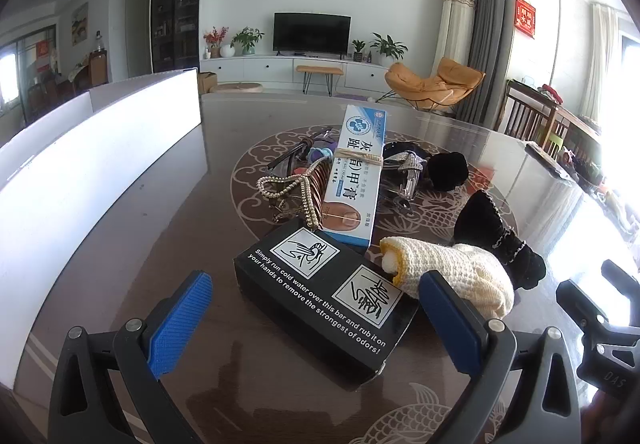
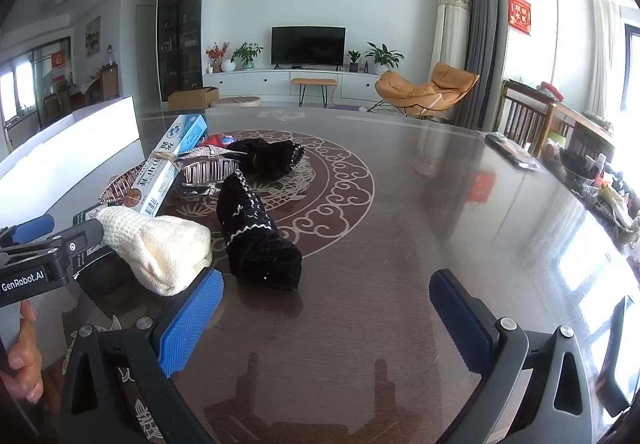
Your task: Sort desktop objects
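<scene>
In the left wrist view my left gripper point(image 1: 316, 324) is open over a black box with white print point(image 1: 324, 304). The box lies flat between the blue pads point(image 1: 180, 320), and neither pad presses on it. Behind it lie a blue-and-white ointment box point(image 1: 354, 172), a pearl hair clip point(image 1: 292, 184), a clear claw clip point(image 1: 404, 180), a cream knitted piece point(image 1: 452, 276) and a black velvet bow point(image 1: 496, 240). My right gripper point(image 2: 326, 324) is open above bare table. The velvet bow point(image 2: 256, 240) and cream knitted piece point(image 2: 160, 248) lie just ahead and left of it.
The dark glass-topped table point(image 2: 400, 224) has a round pattern at its middle. A white open bin point(image 1: 100, 164) stands along the left side. A white container point(image 1: 548, 180) and small clutter point(image 2: 516, 152) sit at the right edge. A person's hand point(image 2: 24, 356) holds the left gripper point(image 2: 60, 232).
</scene>
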Demonstrator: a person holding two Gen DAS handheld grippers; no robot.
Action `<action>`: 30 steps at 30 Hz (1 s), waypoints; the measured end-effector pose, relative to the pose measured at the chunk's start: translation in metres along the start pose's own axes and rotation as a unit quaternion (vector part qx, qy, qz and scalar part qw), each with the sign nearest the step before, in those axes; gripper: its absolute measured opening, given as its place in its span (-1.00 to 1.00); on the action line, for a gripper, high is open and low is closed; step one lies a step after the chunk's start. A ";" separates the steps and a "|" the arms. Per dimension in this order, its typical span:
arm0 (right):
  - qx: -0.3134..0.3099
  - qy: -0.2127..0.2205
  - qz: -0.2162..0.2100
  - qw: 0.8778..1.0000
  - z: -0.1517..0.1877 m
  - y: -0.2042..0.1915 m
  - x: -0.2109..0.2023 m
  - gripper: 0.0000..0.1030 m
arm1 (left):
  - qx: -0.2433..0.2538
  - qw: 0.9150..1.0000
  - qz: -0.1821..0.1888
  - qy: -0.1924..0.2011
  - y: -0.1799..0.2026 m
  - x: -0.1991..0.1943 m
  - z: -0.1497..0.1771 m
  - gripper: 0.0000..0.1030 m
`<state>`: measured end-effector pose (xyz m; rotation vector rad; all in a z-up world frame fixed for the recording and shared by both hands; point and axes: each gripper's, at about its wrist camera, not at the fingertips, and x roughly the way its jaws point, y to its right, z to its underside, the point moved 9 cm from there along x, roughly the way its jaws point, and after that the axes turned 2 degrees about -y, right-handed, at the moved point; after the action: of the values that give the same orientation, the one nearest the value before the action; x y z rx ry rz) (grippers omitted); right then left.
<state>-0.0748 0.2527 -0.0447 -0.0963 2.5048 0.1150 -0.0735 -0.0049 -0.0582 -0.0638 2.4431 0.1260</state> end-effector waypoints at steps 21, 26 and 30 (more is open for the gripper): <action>0.014 0.001 -0.010 1.000 -0.002 0.001 0.003 1.00 | 0.000 1.000 0.000 0.000 0.000 0.001 0.000 1.00; 0.014 0.001 -0.010 1.000 -0.002 0.001 0.004 1.00 | 0.001 1.000 0.000 0.002 0.000 0.001 -0.001 1.00; 0.015 0.001 -0.012 1.000 -0.002 0.000 0.004 1.00 | 0.000 1.000 0.000 0.004 0.000 0.001 -0.001 1.00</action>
<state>-0.0796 0.2521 -0.0453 -0.1138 2.5049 0.0678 -0.0746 -0.0046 -0.0580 -0.0632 2.4503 0.1255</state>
